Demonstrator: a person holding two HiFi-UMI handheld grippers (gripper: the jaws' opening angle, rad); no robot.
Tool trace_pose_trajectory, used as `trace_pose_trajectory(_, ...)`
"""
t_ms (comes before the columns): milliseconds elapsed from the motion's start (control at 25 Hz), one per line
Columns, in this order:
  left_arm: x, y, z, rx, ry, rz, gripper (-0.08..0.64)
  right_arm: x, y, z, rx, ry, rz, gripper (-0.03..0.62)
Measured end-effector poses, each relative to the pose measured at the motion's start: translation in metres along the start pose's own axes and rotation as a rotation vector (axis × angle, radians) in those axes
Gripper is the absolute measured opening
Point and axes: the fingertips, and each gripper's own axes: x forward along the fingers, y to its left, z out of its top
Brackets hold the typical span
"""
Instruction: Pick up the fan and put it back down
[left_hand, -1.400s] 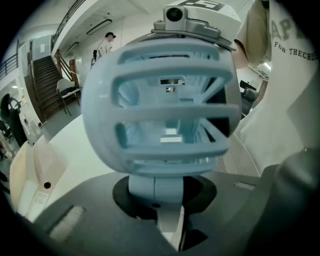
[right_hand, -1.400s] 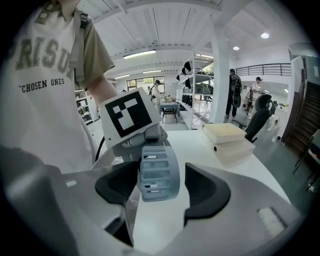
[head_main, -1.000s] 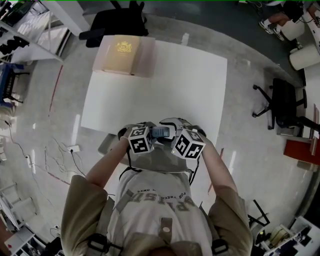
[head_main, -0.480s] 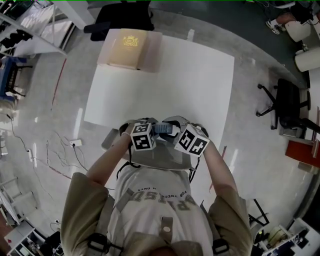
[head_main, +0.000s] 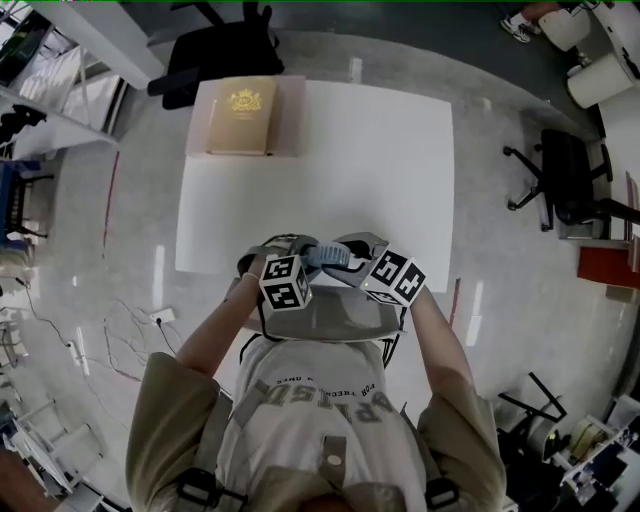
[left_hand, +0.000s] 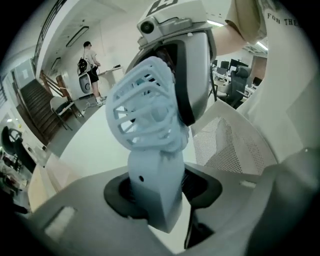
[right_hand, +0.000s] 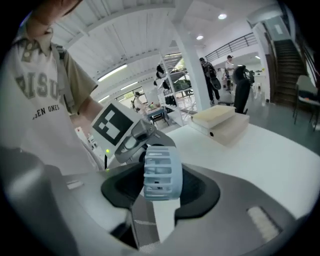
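The left claw (left_hand: 165, 197) has just been opening. Its jaws now stand clear of the fan (left_hand: 150, 115), whose handle is loose between them. The right claw (right_hand: 161, 202) has rolled since a second ago, judging by its marker cube, and is clamped on the fan's caged head. Both claws sit close together above the near edge of the white surface (head_main: 330, 150), well apart from the box (head_main: 240, 115) at the far side. The fan is off the surface. With only the ribbed head pinched, I think the fan could swing or slip. A drop here might miss the surface.
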Motion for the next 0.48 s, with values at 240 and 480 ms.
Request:
trace_pose_trajectory(240, -0.007, 0.022, -0.005, 0.063, -0.051, 0.107, 0.232, -0.003, -0.021, 0.002, 0.267, -0.144, 0.002, 0.189)
trace_pose_trajectory(480, -0.01, 0.035, -0.014, 0.067, -0.062, 0.173, 0.241, 0.003, -0.035, -0.002, 0.442, -0.225, 0.026, 0.187)
